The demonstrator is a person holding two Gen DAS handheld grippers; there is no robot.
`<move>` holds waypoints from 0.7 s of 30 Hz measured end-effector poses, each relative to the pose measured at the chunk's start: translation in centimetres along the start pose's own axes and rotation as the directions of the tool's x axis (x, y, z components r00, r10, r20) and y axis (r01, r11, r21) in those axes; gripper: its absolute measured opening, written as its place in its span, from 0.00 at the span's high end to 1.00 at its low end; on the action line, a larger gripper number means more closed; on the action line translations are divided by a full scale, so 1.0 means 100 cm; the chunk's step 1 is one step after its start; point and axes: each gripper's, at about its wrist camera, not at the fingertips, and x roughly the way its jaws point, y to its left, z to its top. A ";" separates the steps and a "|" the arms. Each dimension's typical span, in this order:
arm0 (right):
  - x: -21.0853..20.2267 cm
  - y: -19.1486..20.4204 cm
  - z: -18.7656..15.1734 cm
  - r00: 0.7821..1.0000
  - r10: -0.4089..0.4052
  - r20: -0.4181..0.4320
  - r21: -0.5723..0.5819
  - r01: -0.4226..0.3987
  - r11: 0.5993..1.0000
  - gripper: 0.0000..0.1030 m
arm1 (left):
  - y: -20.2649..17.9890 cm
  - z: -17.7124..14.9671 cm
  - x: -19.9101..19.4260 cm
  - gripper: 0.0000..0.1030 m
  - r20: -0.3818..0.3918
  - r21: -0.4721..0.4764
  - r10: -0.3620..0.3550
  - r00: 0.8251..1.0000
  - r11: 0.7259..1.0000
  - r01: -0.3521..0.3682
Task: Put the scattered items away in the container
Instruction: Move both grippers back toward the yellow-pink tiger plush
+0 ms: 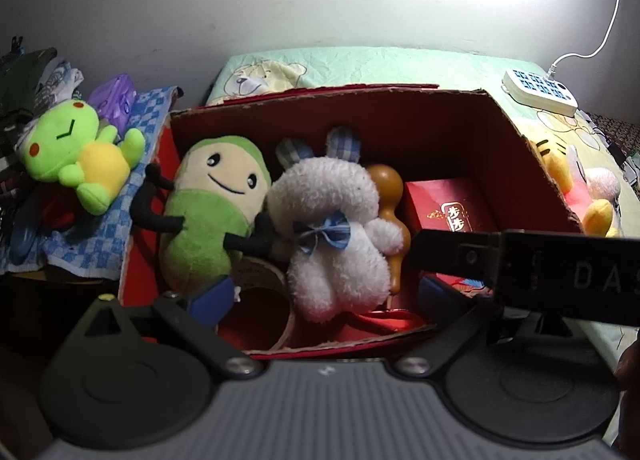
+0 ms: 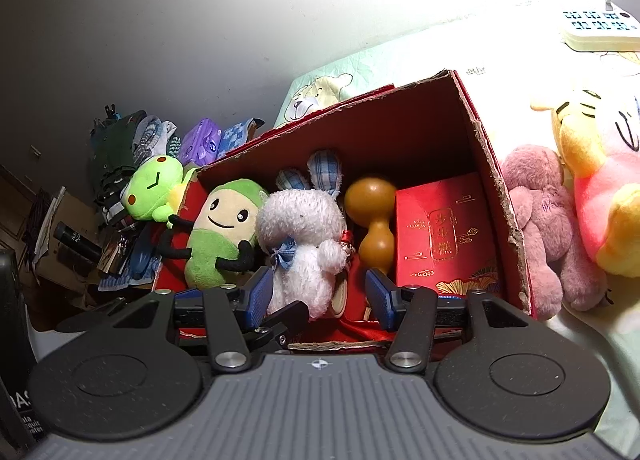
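The pink plush bear (image 2: 544,228) is seen on the bed, just outside the red cardboard box (image 2: 496,196), at three o'clock from the wide, empty right tool (image 2: 320,294), judged nearer than the left tool (image 1: 320,296), likewise wide and empty.

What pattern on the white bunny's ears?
Blue-and-white plaid on the bunny's ears; clearest in the right wrist view.
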 end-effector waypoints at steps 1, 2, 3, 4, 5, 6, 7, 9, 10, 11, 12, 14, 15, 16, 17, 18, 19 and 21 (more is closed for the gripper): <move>0.000 -0.001 -0.001 1.000 -0.006 0.000 0.006 0.006 1.000 0.45 | 0.000 0.000 0.000 0.03 0.000 -0.003 0.002 1.000 1.000 -0.002; -0.001 -0.002 -0.003 1.000 -0.009 0.001 0.014 0.009 1.000 0.45 | 0.000 0.000 0.000 0.03 0.001 -0.006 0.005 1.000 1.000 -0.005; -0.002 -0.003 -0.004 1.000 -0.006 0.005 0.018 0.006 1.000 0.45 | 0.001 -0.001 0.000 0.02 0.001 -0.011 0.007 1.000 1.000 -0.007; -0.003 -0.005 -0.005 1.000 -0.003 0.012 0.025 0.002 1.000 0.46 | 0.001 -0.001 0.000 0.02 0.000 -0.015 0.009 1.000 1.000 -0.009; -0.004 -0.007 -0.006 1.000 0.001 0.021 0.035 -0.002 0.999 0.46 | 0.001 -0.001 0.001 0.01 -0.001 -0.019 0.010 1.000 1.000 -0.010; -0.005 -0.008 -0.006 1.000 0.005 0.025 0.041 -0.006 0.999 0.46 | 0.001 -0.001 0.001 0.01 -0.001 -0.022 0.012 1.000 1.000 -0.012; -0.005 -0.008 -0.006 1.000 0.007 0.027 0.042 -0.008 0.999 0.46 | 0.001 -0.001 0.001 0.01 -0.001 -0.024 0.014 1.000 1.000 -0.014; -0.006 -0.007 -0.007 0.999 0.007 0.032 0.033 -0.008 0.999 0.46 | 0.001 -0.001 0.002 0.01 -0.002 -0.029 0.018 1.000 0.999 -0.018; -0.006 -0.007 -0.007 0.999 0.005 0.034 0.030 -0.006 1.000 0.46 | 0.001 -0.001 0.002 0.01 -0.003 -0.031 0.021 1.000 0.999 -0.021; -0.006 -0.007 -0.006 0.999 0.005 0.033 0.028 -0.006 1.000 0.46 | 0.001 -0.001 0.003 0.01 -0.005 -0.035 0.024 1.000 0.999 -0.024; -0.006 -0.007 -0.006 0.999 0.006 0.031 0.025 -0.006 1.000 0.46 | 0.001 -0.001 0.003 0.01 -0.006 -0.038 0.027 1.000 0.999 -0.028; -0.006 -0.007 -0.005 0.999 0.009 0.032 0.014 -0.009 1.000 0.46 | 0.000 -0.002 0.002 0.01 -0.004 -0.040 0.037 0.999 0.999 -0.037; -0.006 -0.007 -0.005 0.999 0.011 0.033 0.008 -0.011 1.000 0.46 | 0.000 -0.001 0.002 0.01 -0.005 -0.041 0.042 0.999 0.998 -0.042; -0.007 -0.008 -0.004 0.999 0.011 0.035 0.005 -0.011 1.000 0.46 | 0.000 -0.001 0.002 0.01 -0.008 -0.043 0.048 0.999 0.998 -0.049; -0.008 -0.009 -0.002 0.999 0.010 0.038 0.003 -0.011 1.000 0.46 | 0.000 0.000 0.002 0.01 -0.010 -0.047 0.057 0.998 0.997 -0.058; -0.010 -0.010 0.000 0.999 0.010 0.044 -0.001 -0.010 1.000 0.46 | -0.001 0.000 0.001 0.01 -0.008 -0.053 0.070 0.998 0.996 -0.070; -0.013 -0.012 0.001 0.999 0.010 0.051 -0.005 -0.009 1.000 0.46 | -0.002 0.001 -0.001 0.01 -0.003 -0.058 0.082 0.997 0.995 -0.082; -0.020 -0.015 0.005 0.998 0.010 0.066 -0.015 -0.009 1.000 0.46 | -0.004 0.003 -0.006 0.01 0.011 -0.067 0.104 0.994 0.992 -0.103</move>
